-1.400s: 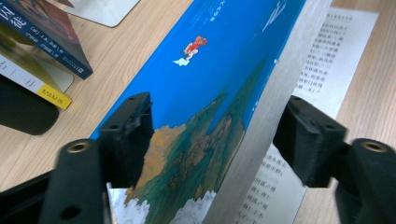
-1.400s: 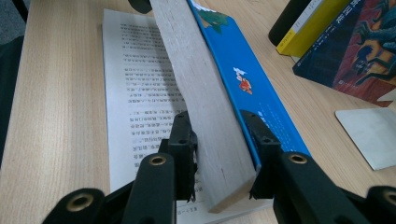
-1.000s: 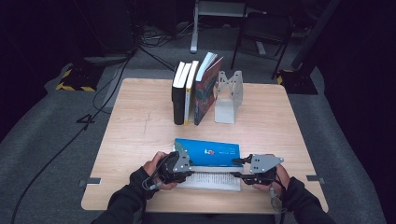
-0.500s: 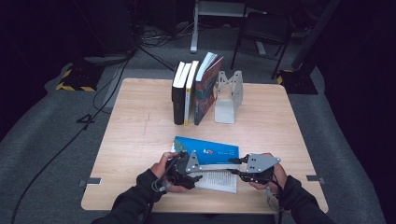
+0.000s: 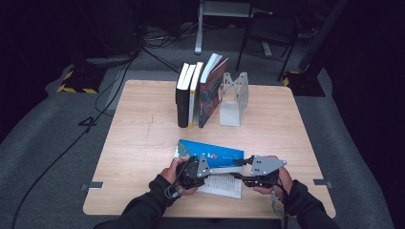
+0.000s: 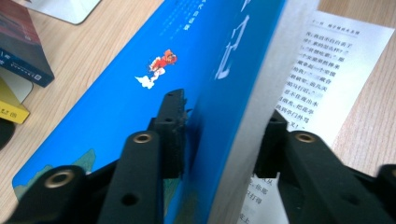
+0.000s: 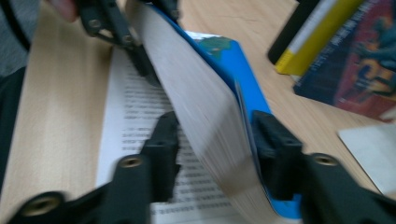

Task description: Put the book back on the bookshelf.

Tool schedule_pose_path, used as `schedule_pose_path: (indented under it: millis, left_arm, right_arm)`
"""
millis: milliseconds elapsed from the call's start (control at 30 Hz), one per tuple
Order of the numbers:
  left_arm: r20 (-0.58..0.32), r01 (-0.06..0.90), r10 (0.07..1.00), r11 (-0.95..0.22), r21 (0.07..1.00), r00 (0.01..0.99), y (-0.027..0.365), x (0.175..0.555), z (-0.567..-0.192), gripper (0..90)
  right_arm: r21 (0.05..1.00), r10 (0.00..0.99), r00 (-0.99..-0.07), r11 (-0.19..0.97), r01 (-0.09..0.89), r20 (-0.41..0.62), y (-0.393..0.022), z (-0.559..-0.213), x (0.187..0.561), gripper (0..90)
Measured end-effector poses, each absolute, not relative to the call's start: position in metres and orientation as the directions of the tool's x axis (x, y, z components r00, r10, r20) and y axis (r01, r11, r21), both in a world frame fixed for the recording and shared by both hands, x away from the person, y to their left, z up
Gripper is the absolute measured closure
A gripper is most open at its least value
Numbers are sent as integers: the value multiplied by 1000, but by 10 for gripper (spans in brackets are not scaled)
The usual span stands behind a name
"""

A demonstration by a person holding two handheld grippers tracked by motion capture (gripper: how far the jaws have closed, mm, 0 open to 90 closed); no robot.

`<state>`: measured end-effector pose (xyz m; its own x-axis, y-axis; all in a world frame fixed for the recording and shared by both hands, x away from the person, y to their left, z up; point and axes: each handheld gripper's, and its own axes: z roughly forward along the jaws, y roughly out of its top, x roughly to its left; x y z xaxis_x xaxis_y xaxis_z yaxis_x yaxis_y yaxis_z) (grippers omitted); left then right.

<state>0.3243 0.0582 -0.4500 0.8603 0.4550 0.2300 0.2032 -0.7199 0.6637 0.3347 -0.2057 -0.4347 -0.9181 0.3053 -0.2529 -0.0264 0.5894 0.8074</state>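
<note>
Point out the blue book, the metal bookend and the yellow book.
blue book point(image 6: 140, 88): left gripper view, on its front cover.
metal bookend point(image 5: 235, 93): high view, on its upright plate.
yellow book point(image 5: 194, 90): high view, on its top edge, in the standing row.

This looks like a dim recording lab or studio: a lone wooden counter point(image 5: 143, 138) stands on grey carpet point(image 5: 57, 138), with cables point(image 5: 119, 71) trailing at ten o'clock, hazard-striped tape point(image 5: 76, 89) and dark stands point(image 5: 310, 52) at two o'clock.
</note>
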Motion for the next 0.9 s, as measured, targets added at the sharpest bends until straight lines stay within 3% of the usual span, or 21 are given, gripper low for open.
schedule_pose_path:
  millis: [100,400,900]
  left_arm:
    - [206,199,471,-674,711,858,65,326,-448,690]
    - [127,233,500,-594,770,857,81,330,-441,709]
    - [59,254,547,-480,840,835,106,328,-428,725]
  right_arm:
    - [827,361,-911,561,39,-202,-223,-434,343,401]
    - [821,495,-863,532,207,-104,-267,-452,361,405]
    - [729,460,-883,634,257,-89,-241,-482,378,425]
